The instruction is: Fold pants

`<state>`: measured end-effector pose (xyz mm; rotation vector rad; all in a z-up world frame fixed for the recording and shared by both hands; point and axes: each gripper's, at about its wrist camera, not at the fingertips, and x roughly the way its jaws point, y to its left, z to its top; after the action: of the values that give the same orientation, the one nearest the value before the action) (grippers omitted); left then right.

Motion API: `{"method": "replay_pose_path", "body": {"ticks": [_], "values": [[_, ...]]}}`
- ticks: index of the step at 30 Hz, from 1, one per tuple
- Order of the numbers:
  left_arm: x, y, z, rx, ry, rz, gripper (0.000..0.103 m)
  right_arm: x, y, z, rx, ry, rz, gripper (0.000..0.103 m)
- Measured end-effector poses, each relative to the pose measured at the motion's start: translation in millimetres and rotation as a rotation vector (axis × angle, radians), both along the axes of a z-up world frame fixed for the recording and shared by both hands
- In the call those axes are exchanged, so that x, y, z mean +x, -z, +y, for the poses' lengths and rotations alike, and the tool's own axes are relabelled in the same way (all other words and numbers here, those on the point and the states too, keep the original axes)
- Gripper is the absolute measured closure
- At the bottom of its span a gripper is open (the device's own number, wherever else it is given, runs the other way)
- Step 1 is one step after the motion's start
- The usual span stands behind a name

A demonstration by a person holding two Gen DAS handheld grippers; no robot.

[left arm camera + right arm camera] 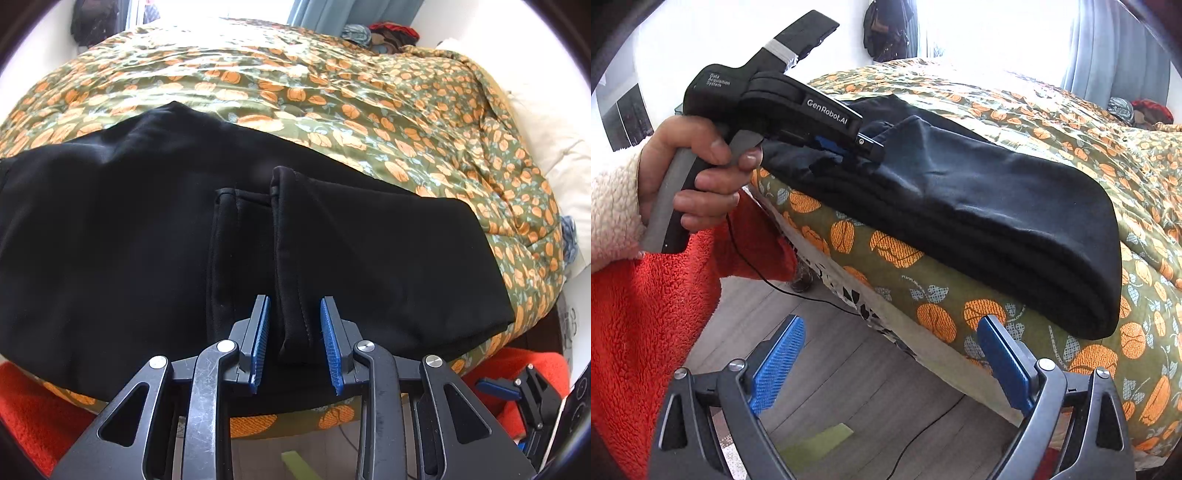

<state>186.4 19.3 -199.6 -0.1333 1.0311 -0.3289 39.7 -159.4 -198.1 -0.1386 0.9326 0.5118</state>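
Black pants [110,221] lie folded in several layers at the near edge of a bed, dark and thick in the right wrist view [997,206]. A leg hem [295,295] runs toward me and stands between the blue pads of my left gripper [295,343]. The jaws are narrow, with a thin gap still showing on the left side. In the right wrist view a hand [698,173] holds the left gripper [864,144], its tips down on the pants. My right gripper [892,365] hangs wide open and holds nothing, off the bed's edge, below the pants' folded end.
A green quilt [332,92] with orange flowers covers the bed. Pillows [554,129] and a clothes pile [384,35] sit at the far right. Red fleece [639,314] fills the near left. A black cable [812,295] crosses the grey wooden floor [831,350].
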Motion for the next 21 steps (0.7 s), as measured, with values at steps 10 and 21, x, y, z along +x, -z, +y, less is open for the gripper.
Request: {"method": "replay_pose_path", "body": {"ticks": [10,21], "values": [[-18.5,-29.3,20.2,-0.054,-0.027,-0.087,0.095,4.2,-2.8,-3.9,-0.001,0.043,-0.018,0.009],[-11.7,1.9,40.3,0.006,-0.088,-0.002,0.096,16.2,-28.1,-8.5,0.062,0.060,-0.084,0.010]]}}
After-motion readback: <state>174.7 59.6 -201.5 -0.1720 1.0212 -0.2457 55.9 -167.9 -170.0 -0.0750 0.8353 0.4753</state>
